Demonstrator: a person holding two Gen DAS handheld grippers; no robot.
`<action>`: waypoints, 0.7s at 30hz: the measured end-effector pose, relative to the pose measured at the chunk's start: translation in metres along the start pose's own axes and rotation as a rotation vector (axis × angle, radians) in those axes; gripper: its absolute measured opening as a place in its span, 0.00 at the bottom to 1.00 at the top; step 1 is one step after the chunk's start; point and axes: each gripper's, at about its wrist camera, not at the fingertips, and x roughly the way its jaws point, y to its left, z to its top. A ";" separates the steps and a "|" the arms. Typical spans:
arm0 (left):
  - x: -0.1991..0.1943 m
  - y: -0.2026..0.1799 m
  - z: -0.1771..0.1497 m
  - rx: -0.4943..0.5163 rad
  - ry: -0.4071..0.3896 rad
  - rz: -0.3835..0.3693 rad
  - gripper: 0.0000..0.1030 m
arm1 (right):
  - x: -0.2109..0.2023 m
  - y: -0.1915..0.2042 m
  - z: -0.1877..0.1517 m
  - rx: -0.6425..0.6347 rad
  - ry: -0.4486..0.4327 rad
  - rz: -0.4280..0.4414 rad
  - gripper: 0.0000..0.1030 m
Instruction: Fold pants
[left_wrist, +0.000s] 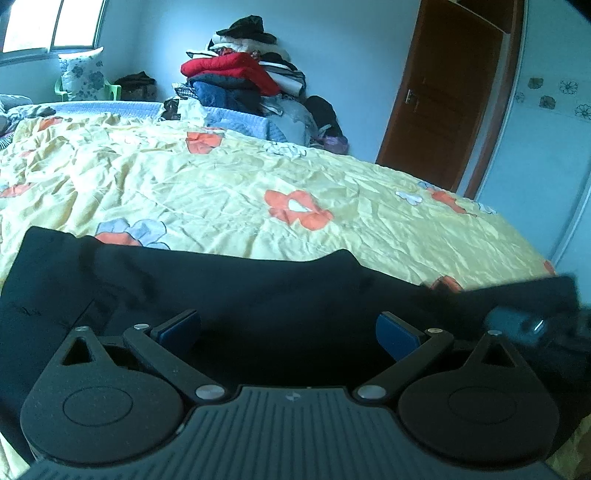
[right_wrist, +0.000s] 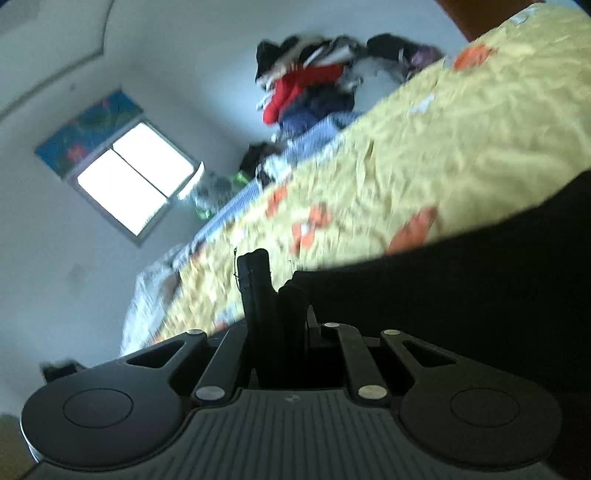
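Lying flat along the near edge of the yellow flowered bedspread (left_wrist: 221, 184), just ahead of both tools: the black pants (left_wrist: 221, 295), spread wide in the left view and reaching toward the right, where one end is rising off the bed. Hovering low over the middle of the cloth with the left gripper (left_wrist: 288, 328), its blue pads (left_wrist: 177, 325) standing far apart and clasping nothing. Pinching a bunched edge of the pants with the right gripper (right_wrist: 280, 325), jaws pressed together on a thick wad that is poking up between them, the right view being tilted and smeared as though mid-swing. Judging from this, working on the first fold: carrying the pinched end across toward the other side. Doing that well probably means lifting only high enough for the cloth to clear itself, travelling in a low arc along the length of the garment and not dragging the lower layer out of place. Probably also worth bringing the spread left tool down onto the flat cloth near the intended crease, either pinning it there or taking the matching corner, so both edges are landing square and not twisted. Watching for the wad slipping, since thick folded fabric can be working loose from a two-finger pinch, and for the near edge sliding off the bed. Standing well apart at the far side and out of the way: the pile of clothes (left_wrist: 240, 74).
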 end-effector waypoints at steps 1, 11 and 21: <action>-0.001 0.001 -0.001 0.002 -0.003 0.002 0.99 | 0.003 0.005 -0.004 -0.014 0.015 -0.010 0.09; 0.002 -0.007 0.003 0.020 -0.011 0.018 0.99 | 0.021 0.047 -0.037 -0.365 0.182 -0.104 0.68; 0.006 -0.040 0.013 0.067 0.009 -0.047 0.99 | -0.072 0.002 0.009 -0.336 -0.016 -0.354 0.72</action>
